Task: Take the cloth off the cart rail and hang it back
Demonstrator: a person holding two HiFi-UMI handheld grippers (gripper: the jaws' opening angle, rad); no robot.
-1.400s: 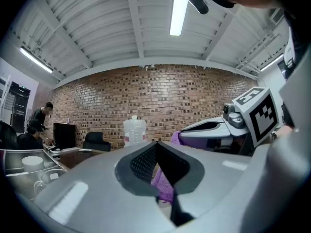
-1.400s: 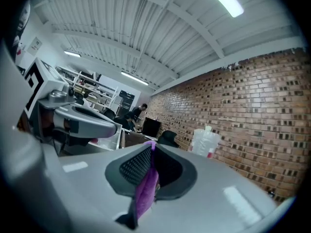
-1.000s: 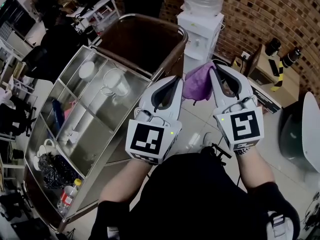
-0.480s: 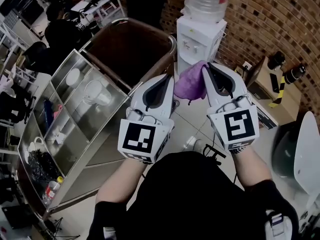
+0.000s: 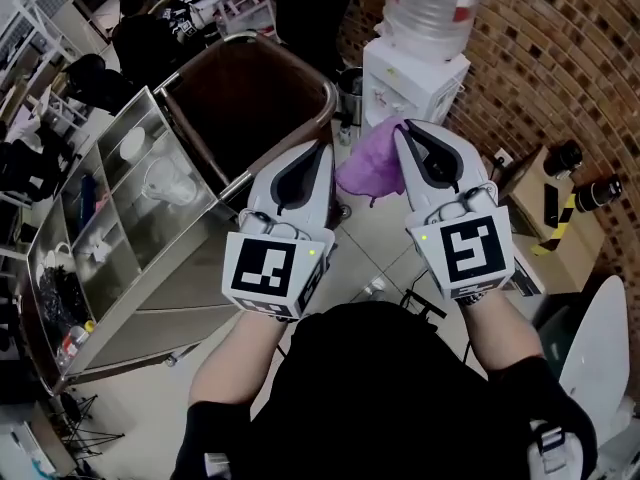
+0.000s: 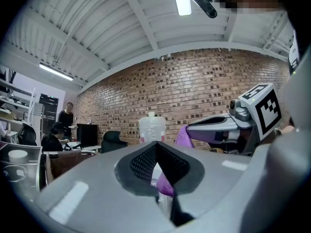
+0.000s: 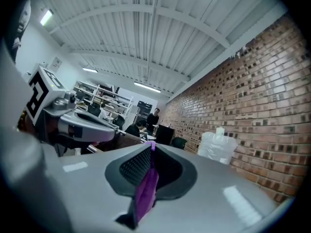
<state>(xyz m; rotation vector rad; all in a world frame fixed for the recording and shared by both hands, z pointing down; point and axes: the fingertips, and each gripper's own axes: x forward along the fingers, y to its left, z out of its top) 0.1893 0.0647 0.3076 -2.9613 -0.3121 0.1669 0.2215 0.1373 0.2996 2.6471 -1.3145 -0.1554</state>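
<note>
My left gripper (image 5: pixel 318 150) has its jaws pressed together on one edge of the purple cloth (image 5: pixel 372 168). In the left gripper view a fold of the fabric sits pinched low between the black pads. My right gripper (image 5: pixel 402 128) is narrow too, clamped on the same cloth, and in the right gripper view a purple strip runs down between its pads.

Both grippers point level, side by side. The cloth hangs bunched between their tips at my 12 o'clock, in the air above the tiled floor (image 5: pixel 372 260).

The cart rail (image 5: pixel 333 96) lies at about 11 o'clock, near my left gripper's tip in the head view. It curves around a brown bin (image 5: pixel 250 93), and the cloth hangs to the right of it, not draped over it. The cart's steel shelves (image 5: pixel 170 268) stretch away toward 9 o'clock, with a white cup (image 5: pixel 131 144) on the upper one.

Beyond the cloth, between 12 and 1 o'clock, stands a white water dispenser (image 5: pixel 415 80) with a clear bottle (image 5: pixel 437 3) on top. The brick wall (image 5: pixel 560 58) fills 2 o'clock.
</note>
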